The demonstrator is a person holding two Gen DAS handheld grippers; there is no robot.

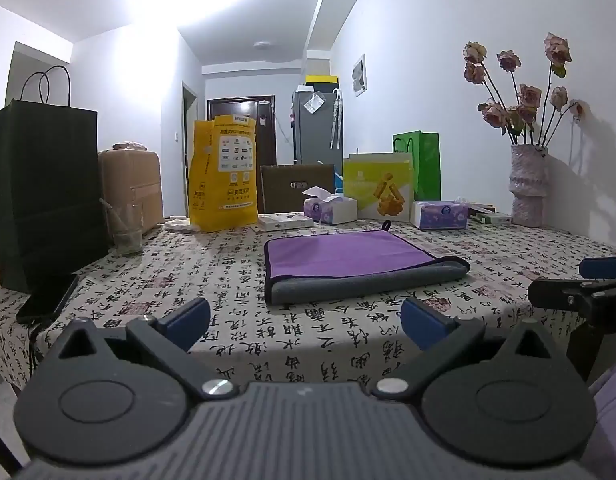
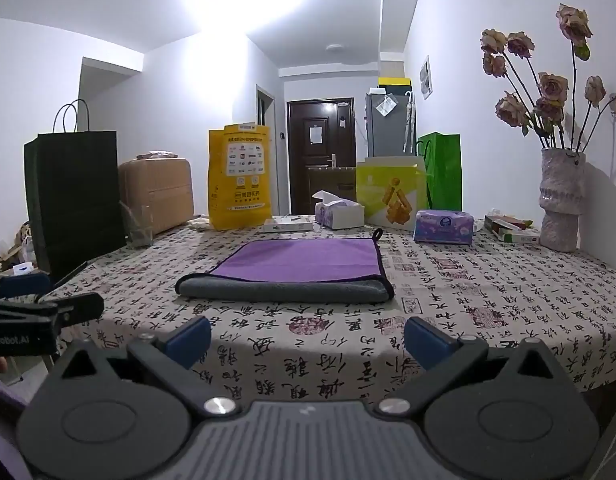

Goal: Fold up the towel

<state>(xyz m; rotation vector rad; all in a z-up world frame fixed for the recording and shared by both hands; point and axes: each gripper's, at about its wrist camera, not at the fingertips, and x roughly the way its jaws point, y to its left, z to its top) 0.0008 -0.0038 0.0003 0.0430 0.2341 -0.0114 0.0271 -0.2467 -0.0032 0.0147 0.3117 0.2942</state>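
A purple towel with a grey underside point(image 1: 347, 258) lies folded flat on the patterned tablecloth point(image 1: 212, 276), its grey folded edge toward me. It also shows in the right wrist view point(image 2: 296, 266). My left gripper point(image 1: 306, 320) is open and empty, held back from the table's near edge, short of the towel. My right gripper point(image 2: 308, 336) is open and empty, also back from the near edge. The right gripper shows at the right edge of the left wrist view point(image 1: 583, 292); the left gripper shows at the left edge of the right wrist view point(image 2: 40, 312).
Along the table's back stand a black paper bag point(image 1: 44, 192), a glass point(image 1: 126, 224), a yellow bag point(image 1: 222, 172), tissue boxes point(image 1: 331, 208), a yellow-green box point(image 1: 377, 192), a green bag point(image 1: 425, 164) and a vase of dried roses point(image 1: 527, 184). A black phone point(image 1: 48, 298) lies at the left.
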